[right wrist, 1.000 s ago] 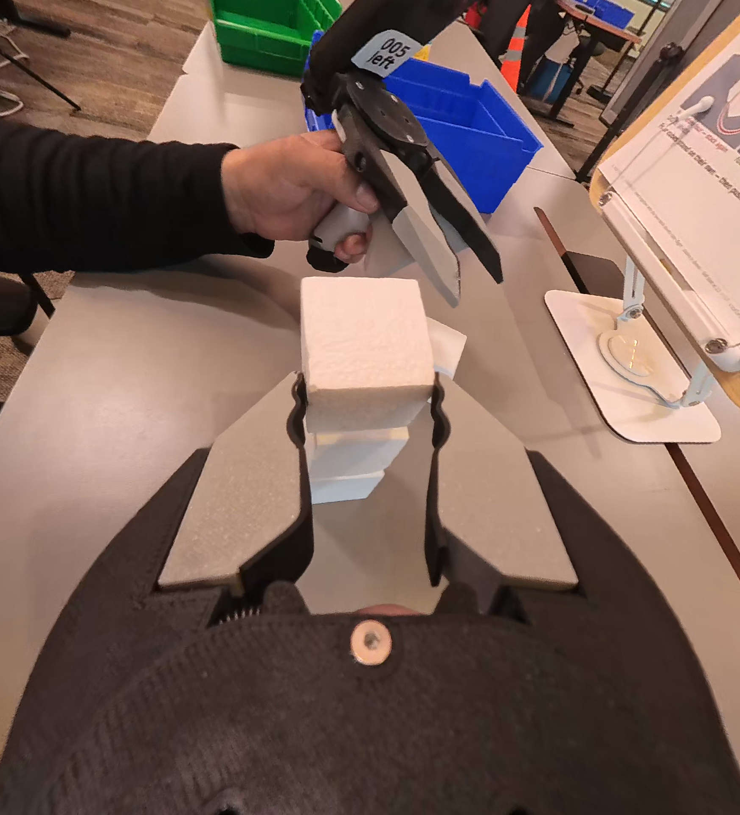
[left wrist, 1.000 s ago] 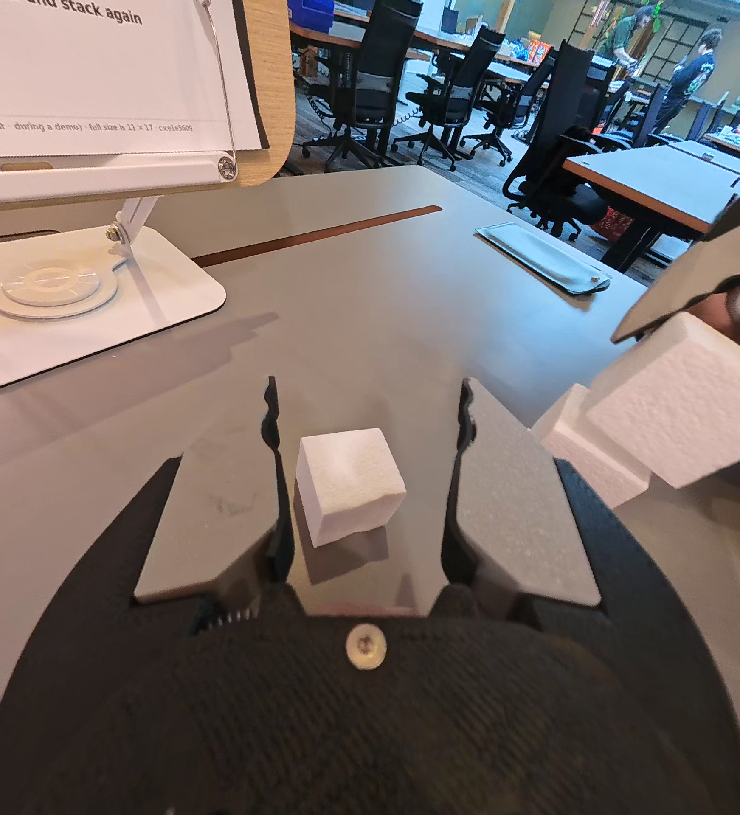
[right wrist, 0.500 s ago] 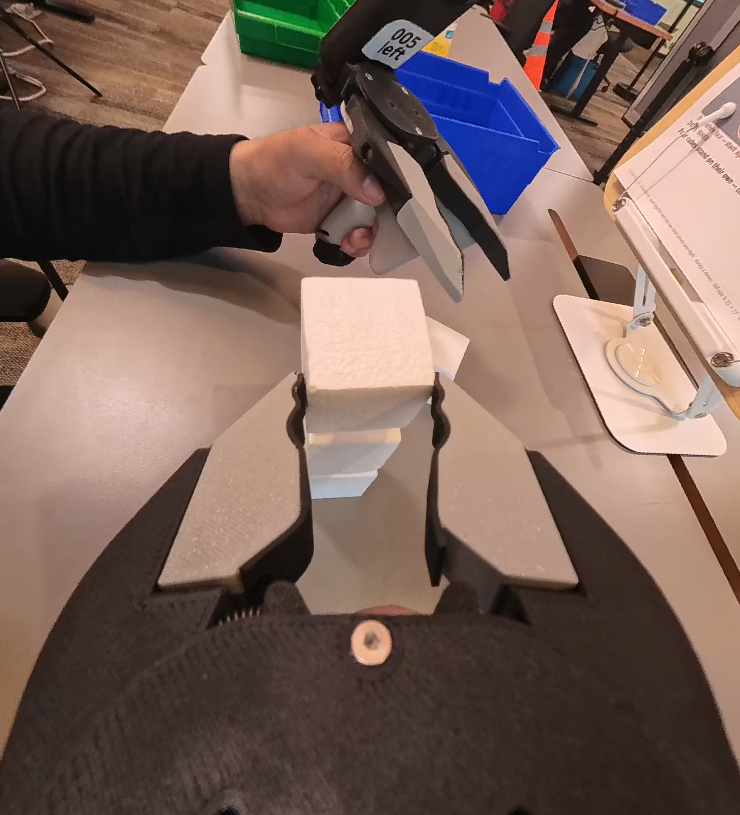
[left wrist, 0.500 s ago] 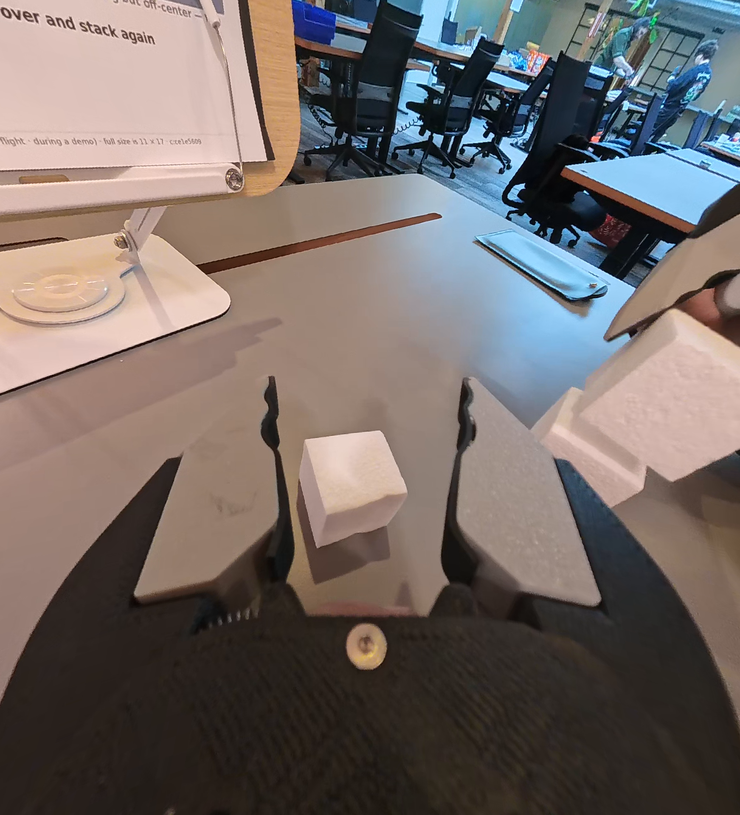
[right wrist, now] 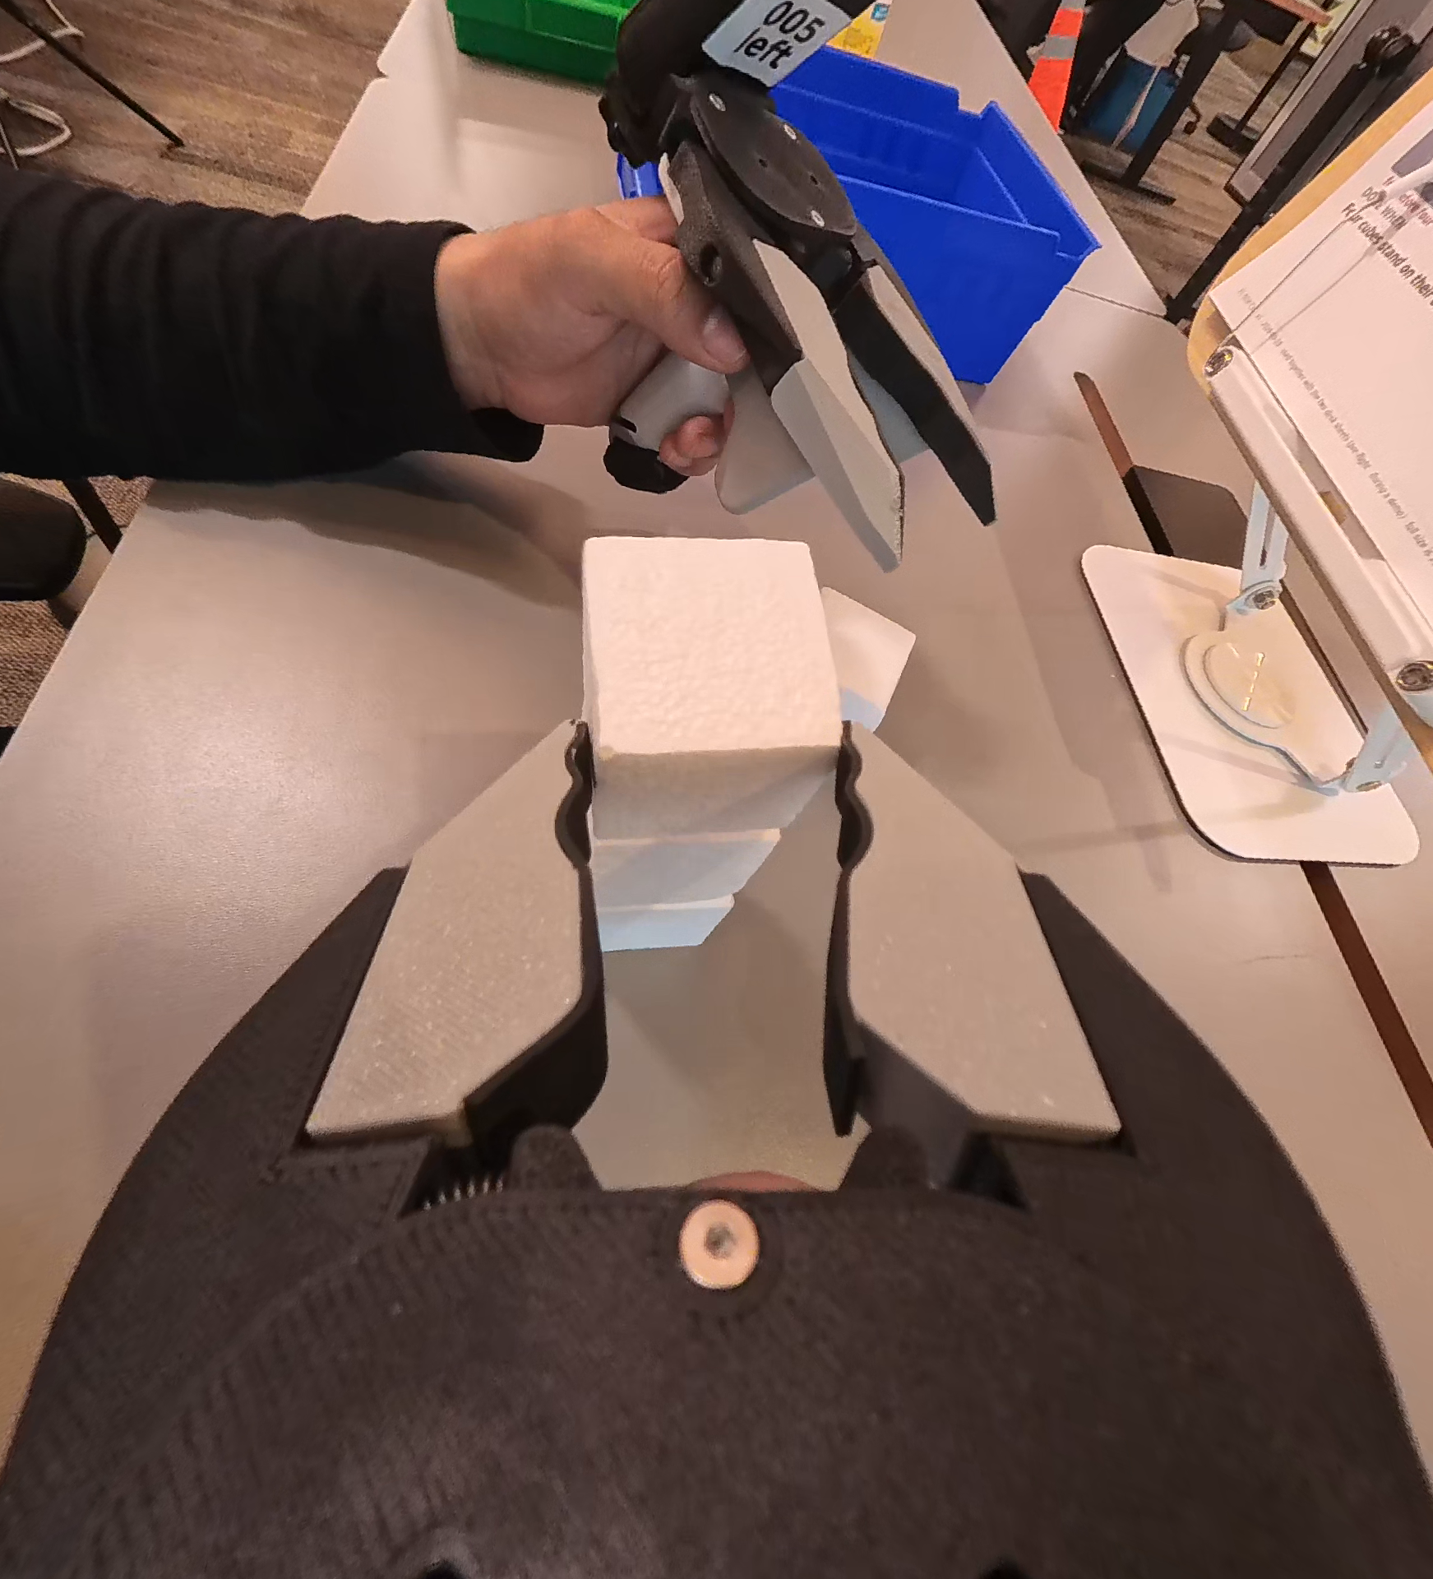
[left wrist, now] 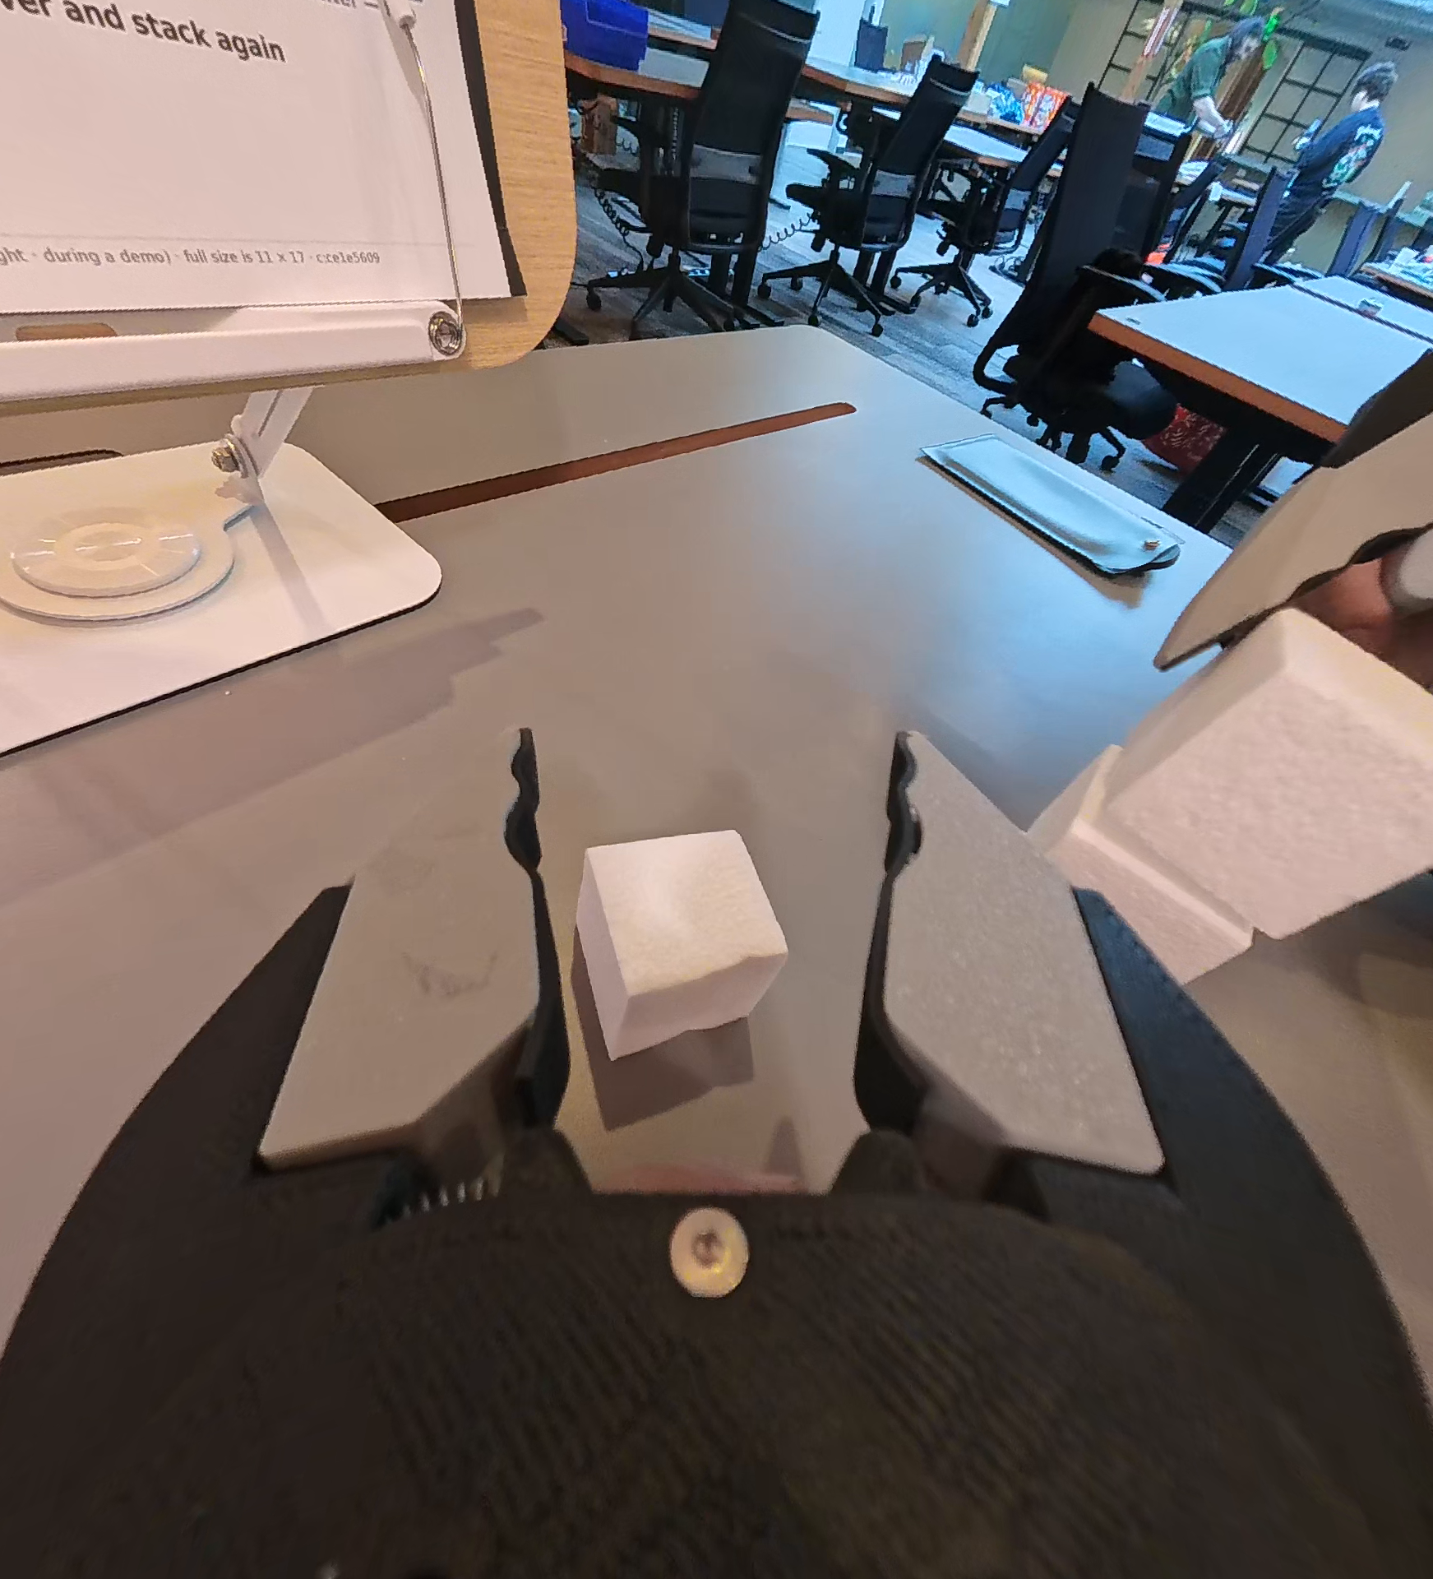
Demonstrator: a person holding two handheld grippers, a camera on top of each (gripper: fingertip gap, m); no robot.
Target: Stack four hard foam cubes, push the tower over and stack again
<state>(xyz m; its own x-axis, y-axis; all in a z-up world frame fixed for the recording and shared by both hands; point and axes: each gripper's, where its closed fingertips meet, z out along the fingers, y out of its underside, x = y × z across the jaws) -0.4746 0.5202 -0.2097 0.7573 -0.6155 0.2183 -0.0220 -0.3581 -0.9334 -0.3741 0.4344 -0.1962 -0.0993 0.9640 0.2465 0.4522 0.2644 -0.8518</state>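
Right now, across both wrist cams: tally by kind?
Foam cubes: 4 (held cube, two stacked cubes under it, loose cube)
Grippers: 2 (left gripper, right gripper)
Bins: 2 (blue bin, green bin)
Paper stand: 1
Total: 9

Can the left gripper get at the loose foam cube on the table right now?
Probably yes. The left gripper is open, the loose foam cube lies between and below its fingers with nothing on it, and the right gripper holds its own cube off to the side.
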